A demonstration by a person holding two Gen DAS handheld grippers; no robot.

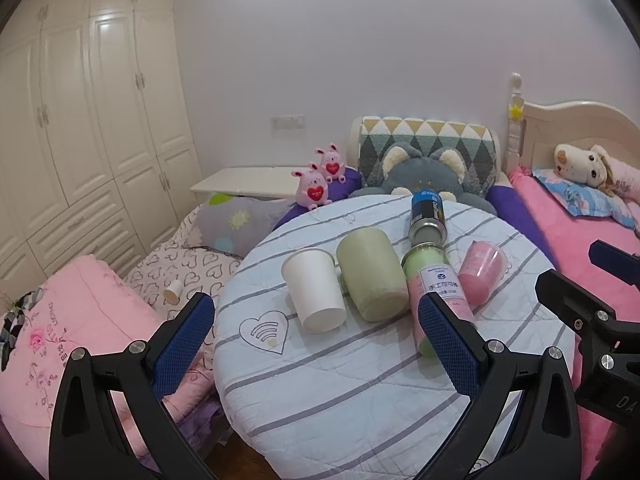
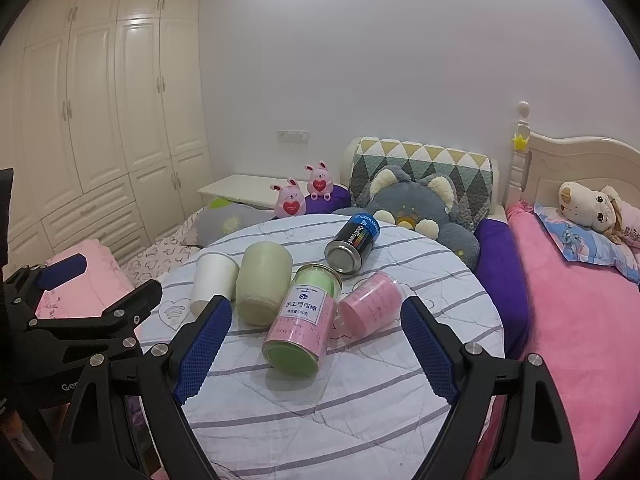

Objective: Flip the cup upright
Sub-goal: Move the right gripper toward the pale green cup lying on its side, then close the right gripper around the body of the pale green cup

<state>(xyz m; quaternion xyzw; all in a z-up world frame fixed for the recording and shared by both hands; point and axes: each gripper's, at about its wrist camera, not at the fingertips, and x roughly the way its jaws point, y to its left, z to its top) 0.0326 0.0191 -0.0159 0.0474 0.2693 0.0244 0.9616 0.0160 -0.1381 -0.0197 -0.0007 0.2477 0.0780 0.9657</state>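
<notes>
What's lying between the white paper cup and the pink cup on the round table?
Two things: the green cup right beside the white paper cup, then the labelled jar, before the pink cup. Clearest in the right wrist view.

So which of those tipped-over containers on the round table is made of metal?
The black-and-blue spray can, lying farthest back with its shiny silver base showing. The white paper cup, green cup, labelled jar and pink cup aren't metallic.
</notes>
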